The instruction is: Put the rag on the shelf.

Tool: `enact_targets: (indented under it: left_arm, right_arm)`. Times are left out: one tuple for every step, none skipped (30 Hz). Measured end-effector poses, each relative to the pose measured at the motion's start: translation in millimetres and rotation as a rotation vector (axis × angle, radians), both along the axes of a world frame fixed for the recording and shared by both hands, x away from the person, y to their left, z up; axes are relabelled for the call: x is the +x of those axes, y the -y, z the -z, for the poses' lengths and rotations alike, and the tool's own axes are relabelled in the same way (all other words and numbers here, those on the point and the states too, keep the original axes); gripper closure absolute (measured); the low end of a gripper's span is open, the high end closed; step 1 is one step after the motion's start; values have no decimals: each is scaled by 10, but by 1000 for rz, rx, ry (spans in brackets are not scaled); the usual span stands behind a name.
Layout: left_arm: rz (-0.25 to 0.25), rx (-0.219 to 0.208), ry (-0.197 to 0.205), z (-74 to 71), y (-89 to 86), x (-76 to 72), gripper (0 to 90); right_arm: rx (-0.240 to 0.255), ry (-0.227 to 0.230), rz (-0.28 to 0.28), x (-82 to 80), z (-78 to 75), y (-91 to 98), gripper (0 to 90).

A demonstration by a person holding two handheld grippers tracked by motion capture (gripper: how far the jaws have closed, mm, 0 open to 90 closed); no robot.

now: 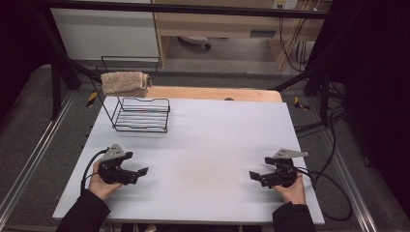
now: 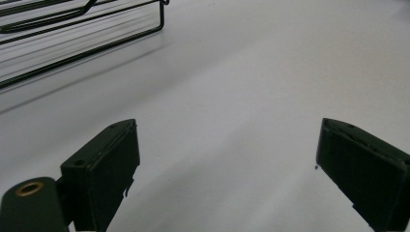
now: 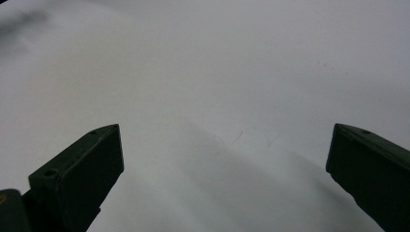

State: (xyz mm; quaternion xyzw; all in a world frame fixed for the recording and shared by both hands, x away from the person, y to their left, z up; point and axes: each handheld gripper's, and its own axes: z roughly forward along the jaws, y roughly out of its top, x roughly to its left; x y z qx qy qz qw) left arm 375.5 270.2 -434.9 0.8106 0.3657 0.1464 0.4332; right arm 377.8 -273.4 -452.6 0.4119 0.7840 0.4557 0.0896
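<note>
A person sits at the near edge of a white table (image 1: 208, 145), dark sleeves coming in from below, a gripper in each hand. The left hand (image 1: 99, 182) holds the left gripper (image 1: 140, 172) low over the near left part of the tabletop, its tip turned toward the middle of the table; in the left gripper view its two black jaws stand wide apart with bare white surface between them and nothing held (image 2: 227, 159). The right hand (image 1: 291, 190) holds the right gripper (image 1: 253, 176) over the near right part, tip pointing back toward the left one, the two well apart with open tabletop between. In the right gripper view those jaws are likewise spread wide over plain white, gripping nothing (image 3: 225, 162). Each gripper carries a grey three-cornered plate on top and trails a black cable (image 1: 333, 193). At the far left corner of the table stands a black wire rack (image 1: 142, 115), with a low slatted shelf in front and taller wire rails behind. A beige folded towel (image 1: 124, 83) hangs draped over one upper rail, clear of the tabletop. The rack's lower edge shows at the top left of the left gripper view (image 2: 82, 34). A strip of bare wood (image 1: 212, 93) runs along the far edge of the table.
</note>
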Motion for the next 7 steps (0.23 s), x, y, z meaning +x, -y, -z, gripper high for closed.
enact_targets:
  left_arm:
    - [1, -1, -3, 1, 1, -1, 79]
    - [2, -1, -4, 5, 3, -2, 79]
    - [2, 1, -6, 8, 4, -2, 79]
    - [2, 1, -7, 11, 5, -1, 79]
    - [3, 3, -8, 14, 5, -1, 79]
    - [2, 3, -9, 16, 5, 0, 79]
    - [3, 3, -11, 16, 4, 1, 79]
  right_arm:
    - [0, 0, 1, -1, -1, 1, 5]
    - [0, -1, 2, -3, -4, 3, 5]
    - [2, -2, 4, -5, -5, 3, 5]
    - [3, -3, 5, -6, -7, 4, 5]
    - [3, -1, 6, -5, -7, 6, 5]
    - [4, -3, 6, -5, -9, 6, 5]
    - [1, 0, 5, -2, -9, 10, 5]
